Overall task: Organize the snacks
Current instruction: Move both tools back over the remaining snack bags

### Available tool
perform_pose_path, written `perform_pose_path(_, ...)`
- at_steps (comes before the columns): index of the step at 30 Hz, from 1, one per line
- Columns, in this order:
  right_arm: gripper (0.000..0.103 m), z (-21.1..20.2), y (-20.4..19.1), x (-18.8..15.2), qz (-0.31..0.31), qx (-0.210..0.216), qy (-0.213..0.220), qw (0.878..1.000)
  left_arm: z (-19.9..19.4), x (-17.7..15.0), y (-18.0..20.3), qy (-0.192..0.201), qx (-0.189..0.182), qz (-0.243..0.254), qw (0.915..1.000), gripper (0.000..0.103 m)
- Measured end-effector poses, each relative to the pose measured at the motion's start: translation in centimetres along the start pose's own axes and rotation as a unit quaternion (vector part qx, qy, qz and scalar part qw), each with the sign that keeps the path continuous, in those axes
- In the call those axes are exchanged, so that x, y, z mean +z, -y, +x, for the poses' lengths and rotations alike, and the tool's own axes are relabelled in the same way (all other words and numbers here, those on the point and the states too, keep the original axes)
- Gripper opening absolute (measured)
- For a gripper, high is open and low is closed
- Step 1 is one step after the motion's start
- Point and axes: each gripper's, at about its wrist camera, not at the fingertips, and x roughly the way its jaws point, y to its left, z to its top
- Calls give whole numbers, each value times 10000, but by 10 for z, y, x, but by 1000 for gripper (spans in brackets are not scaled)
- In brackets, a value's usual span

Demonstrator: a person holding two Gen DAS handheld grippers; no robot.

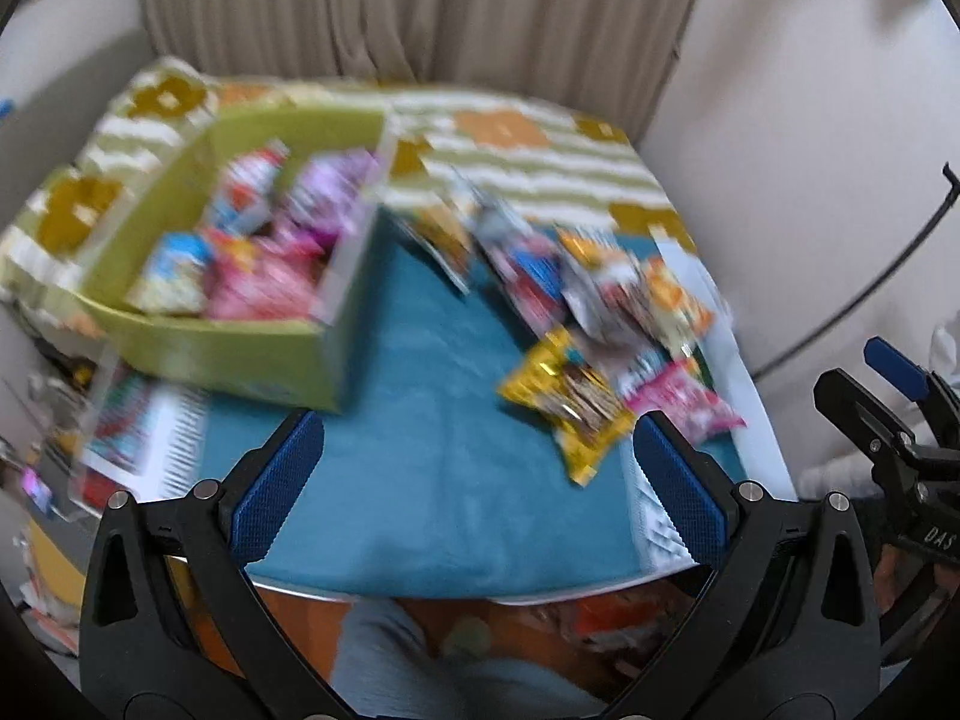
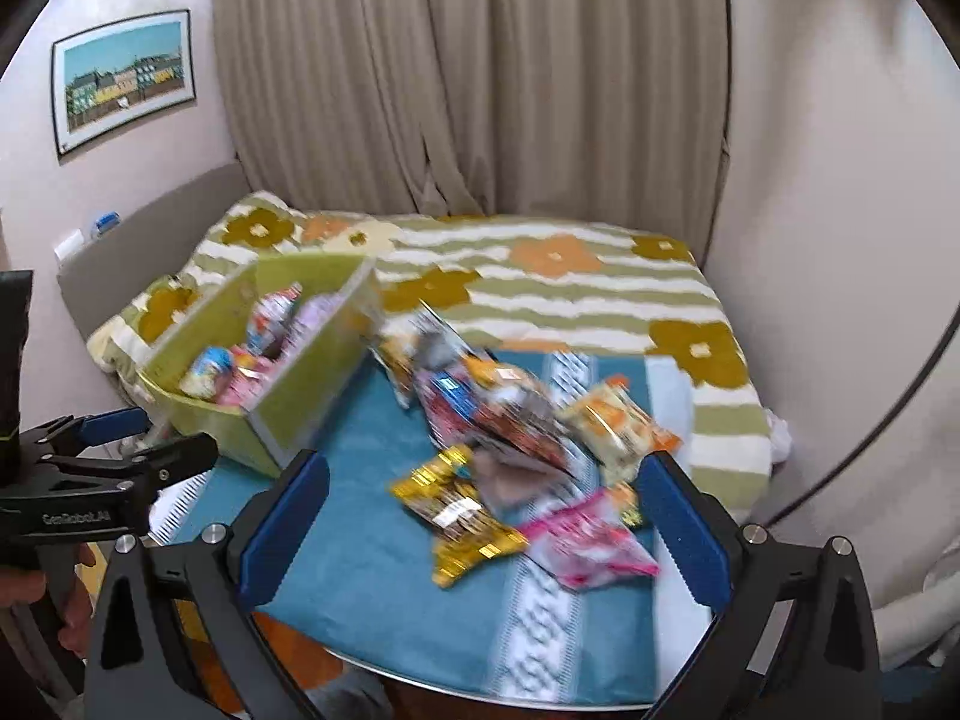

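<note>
A green box (image 1: 240,354) (image 2: 300,396) sits at the table's left and holds several snack packets, pink, purple and white. A loose pile of snack packets (image 1: 576,288) (image 2: 504,414) lies on the teal cloth to its right. Nearest me are a yellow packet (image 1: 570,402) (image 2: 462,522) and a pink packet (image 1: 690,408) (image 2: 588,540). My left gripper (image 1: 474,480) hangs open above the bare cloth, holding nothing. My right gripper (image 2: 480,516) is open above the pile's near end, the yellow and pink packets showing between its fingers. Both views are blurred.
The teal cloth (image 1: 432,480) (image 2: 372,576) covers a small table in front of a bed with a flowered green-striped blanket (image 2: 570,282). Beige curtains (image 2: 480,90) hang behind. A black cable (image 1: 888,276) crosses the right wall. The other gripper shows at each view's edge.
</note>
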Motion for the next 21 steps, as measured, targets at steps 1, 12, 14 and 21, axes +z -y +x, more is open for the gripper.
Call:
perform_pose_path(1, 103, 4, 9, -5, 15, -14, -57, 10000, 15, -3, 7, -127, -105, -57, 9998, 103)
perform_pose_path(12, 103, 77, 68, -61, -126, -45, -638, 9979, 141, -11, 52, -767, -465, -351, 9953, 102)
perform_pose_path(14, 103, 91, 72, -68, -190, -34, -718, 9972, 163, -15, 56, -867, -449, -435, 9943, 102)
perform_pose_path(21, 103, 133, 73, -85, -651, -129, -1038, 9924, 202, -17, 59, -981, -366, -780, 9914, 102)
